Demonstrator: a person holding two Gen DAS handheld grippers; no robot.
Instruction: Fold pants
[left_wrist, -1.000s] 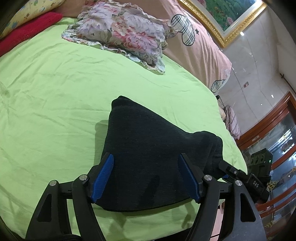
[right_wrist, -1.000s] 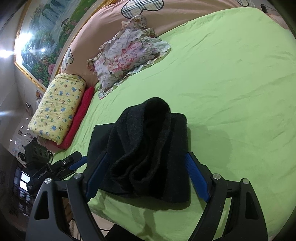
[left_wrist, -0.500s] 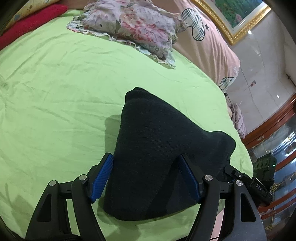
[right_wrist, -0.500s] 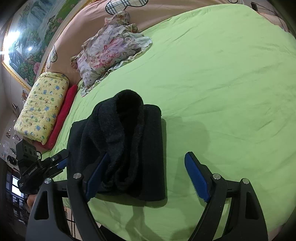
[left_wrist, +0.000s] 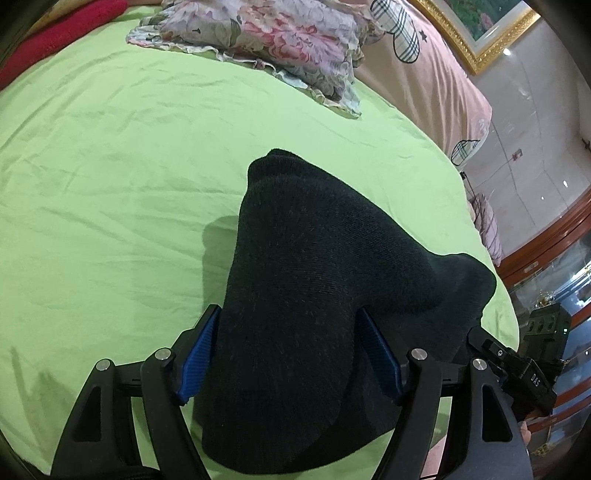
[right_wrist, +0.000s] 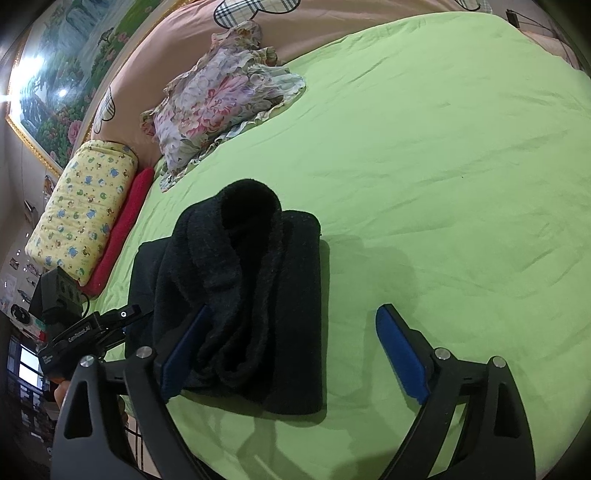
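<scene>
Since a second ago the right gripper (right_wrist: 291, 354) has slid sideways off the pants (right_wrist: 240, 291), now lying folded on the sheet (right_wrist: 443, 184) near the floral pillow (right_wrist: 218, 99). Its jaws are opening, only one pad beside the fabric. The left gripper (left_wrist: 288, 358) is opening too, straddling the pants (left_wrist: 314, 295).

Green bed (right_wrist: 443, 184) (pants (right_wrist: 258, 277), pillows (right_wrist: 218, 99))

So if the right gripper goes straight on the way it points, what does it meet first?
Probably bare light green bedsheet, just right of the folded black fleece pants. The right gripper has its jaws opening; depth is uncertain.
</scene>
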